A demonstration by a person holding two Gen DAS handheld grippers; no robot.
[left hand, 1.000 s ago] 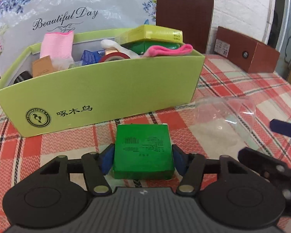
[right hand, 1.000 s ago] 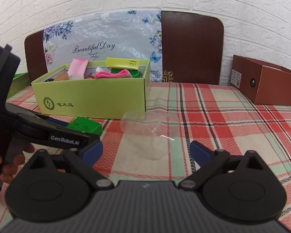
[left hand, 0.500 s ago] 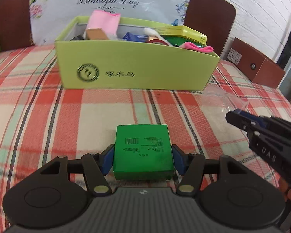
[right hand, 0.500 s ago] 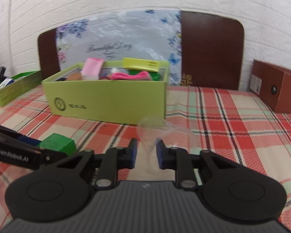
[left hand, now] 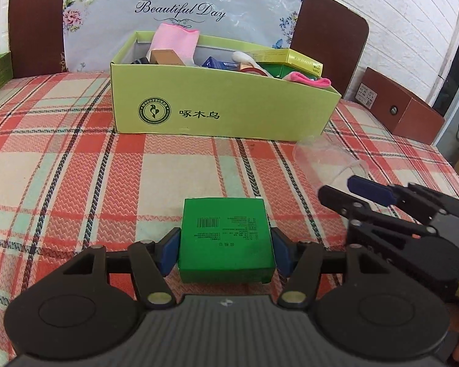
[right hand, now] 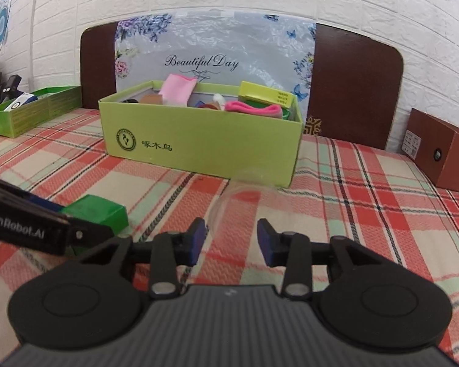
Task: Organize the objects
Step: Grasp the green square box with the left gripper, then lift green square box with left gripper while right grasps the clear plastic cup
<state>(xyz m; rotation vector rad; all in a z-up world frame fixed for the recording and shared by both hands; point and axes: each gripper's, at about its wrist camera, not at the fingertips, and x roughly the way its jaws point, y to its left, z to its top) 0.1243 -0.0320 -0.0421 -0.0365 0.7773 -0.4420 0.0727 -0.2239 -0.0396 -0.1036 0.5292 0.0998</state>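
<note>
The small green box (left hand: pixel 226 238), barcode side up, sits clamped between the blue pads (left hand: pixel 169 252) of the left tool (left hand: pixel 225 252), one pad pressed against each side. It is over the plaid-covered counter (left hand: pixel 76 165), out in front of the big lime-green box (left hand: pixel 223 113); whether its underside rests on the cloth or is lifted just clear, I cannot tell. From the other side it shows as a green block (right hand: pixel 96 211) poking out past the left tool's black arm.

To its right lies a clear plastic cup (right hand: pixel 241 202) on its side, its closed end near the lime box's right front corner and its open mouth toward the right tool (right hand: pixel 231 240). That tool's jaws are opening, part-way apart. The cup's rim lies between the two blue pads (right hand: pixel 197 238), but it is so transparent that I cannot make out whether either pad touches it. In the left view the right tool (left hand: pixel 348 188) comes in low from the right edge with its tips at the cup's mouth (left hand: pixel 333 160).

The lime box is full: a pink cloth (left hand: pixel 176 41) stands at the back, a yellow-green carton (right hand: pixel 266 94) and a pink rolled sock (right hand: pixel 252 110) sit at the right end. Behind it a flowered bag reading "Beautiful Day" (right hand: pixel 205 61) leans on a dark brown headboard (right hand: pixel 352 85). A brown carton (right hand: pixel 443 156) lies far right, and a dark green tray (right hand: pixel 30 107) far left.
</note>
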